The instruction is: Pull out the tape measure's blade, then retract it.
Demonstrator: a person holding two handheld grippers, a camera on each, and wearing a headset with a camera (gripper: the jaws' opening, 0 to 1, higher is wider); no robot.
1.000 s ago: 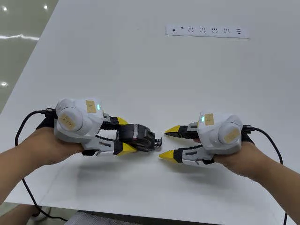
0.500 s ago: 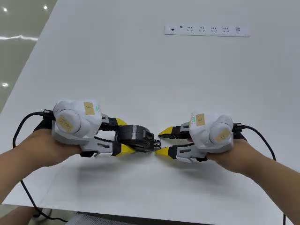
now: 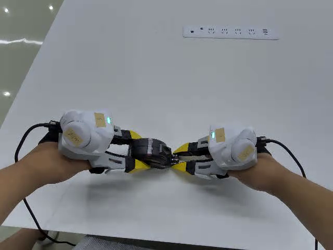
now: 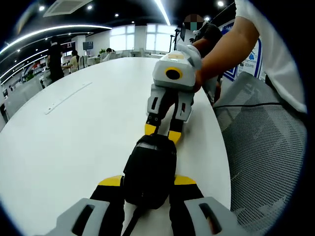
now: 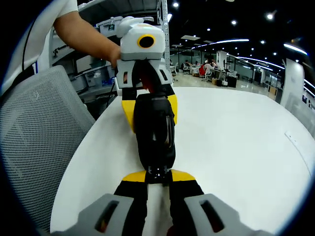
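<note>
Black plastic tape measure [image 3: 152,152] is being held over the white table's [image 3: 156,78] near edge, the left gripper [image 3: 138,151] clamping its case; left gripper view: jaws are squeezing its sides; right gripper view: the right gripper [image 5: 157,175] is pinching narrowly on its blade tip [image 5: 157,171].

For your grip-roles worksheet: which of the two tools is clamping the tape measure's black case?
The left tool, jaws either side of the case; the right tool only reaches its front tip.

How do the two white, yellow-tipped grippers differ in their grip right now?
The left gripper clamps the body of the black tape measure, jaws spread wide; the right gripper pinches only its blade tip, jaws nearly together. Both are shut and face each other.
</note>
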